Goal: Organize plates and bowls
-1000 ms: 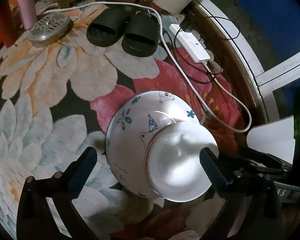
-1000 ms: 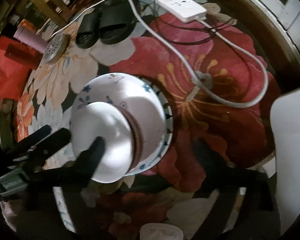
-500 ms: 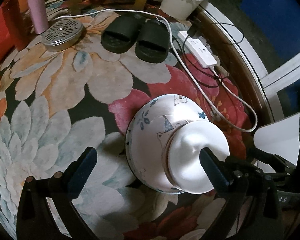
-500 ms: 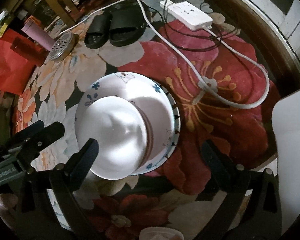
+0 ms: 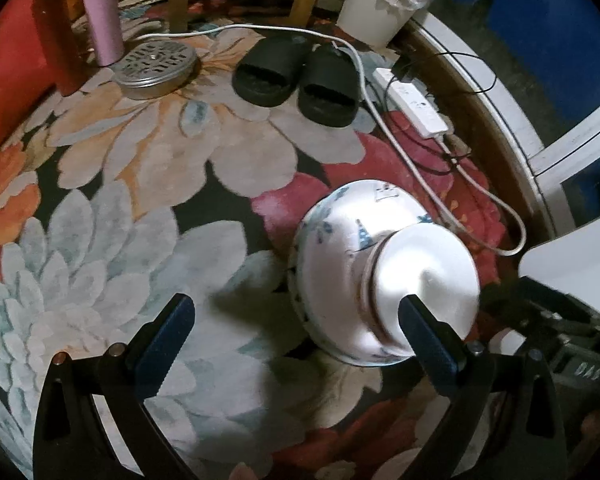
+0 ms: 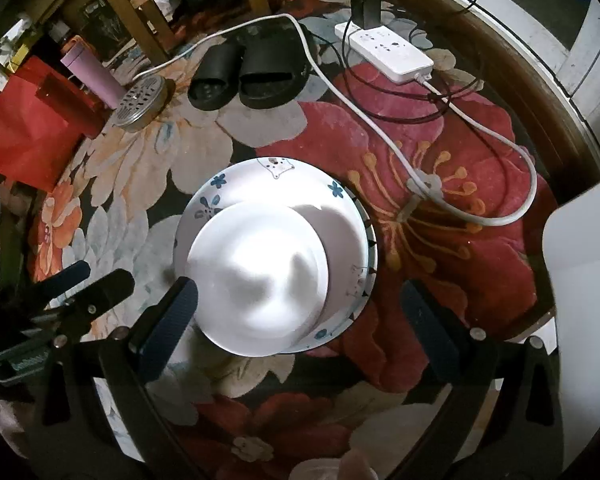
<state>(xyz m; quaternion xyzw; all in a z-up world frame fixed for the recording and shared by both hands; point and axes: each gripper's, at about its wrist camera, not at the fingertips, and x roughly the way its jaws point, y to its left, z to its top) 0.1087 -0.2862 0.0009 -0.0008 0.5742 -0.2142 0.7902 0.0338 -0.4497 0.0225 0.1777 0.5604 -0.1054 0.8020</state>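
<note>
Left tool (image 5: 296, 316) and right tool (image 6: 300, 300) both spread, empty; inverted bowl stack (image 6: 274, 256) on rug between them.

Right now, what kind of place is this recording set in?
Probably a lived-in room at home, worked at floor level: a flowered rug carries black slippers, a power strip and stacked bowls, with wooden chair legs behind.

We see a floral rug (image 6: 440, 272) on the floor carrying an upturned bowl stack (image 6: 276, 264), black slippers (image 6: 248, 76), a white power strip (image 6: 384, 50) with its cable (image 6: 380, 128), a perforated metal lid (image 6: 142, 104) and a pink tumbler (image 6: 92, 74).
</note>
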